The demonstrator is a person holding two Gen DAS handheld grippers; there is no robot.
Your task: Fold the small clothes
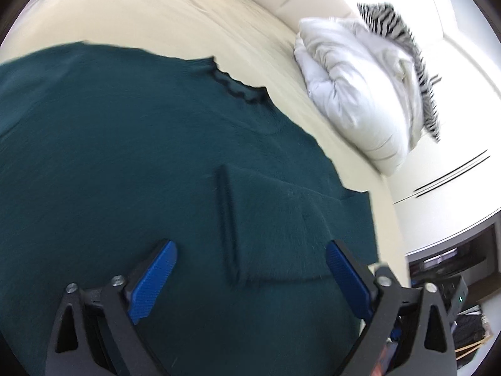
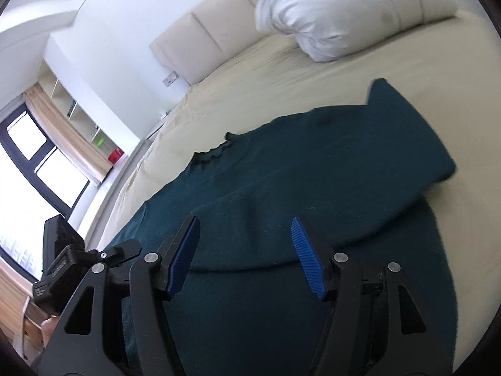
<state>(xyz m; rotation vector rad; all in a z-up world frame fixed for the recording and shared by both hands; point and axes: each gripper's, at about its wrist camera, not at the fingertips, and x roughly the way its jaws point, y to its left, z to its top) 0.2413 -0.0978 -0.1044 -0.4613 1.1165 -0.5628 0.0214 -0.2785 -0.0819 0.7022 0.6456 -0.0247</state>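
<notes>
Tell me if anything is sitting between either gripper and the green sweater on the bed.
Nothing visible is. The left gripper and right gripper both hang open directly over the green sweater, with only bare knit between their fingers. The white pillow lies well off the sweater, toward the headboard.

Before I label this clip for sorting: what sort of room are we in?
Most likely a bedroom. A dark green sweater lies spread on a bed with a cream sheet, a white pillow sits near a padded headboard, and a curtained window is alongside.
</notes>
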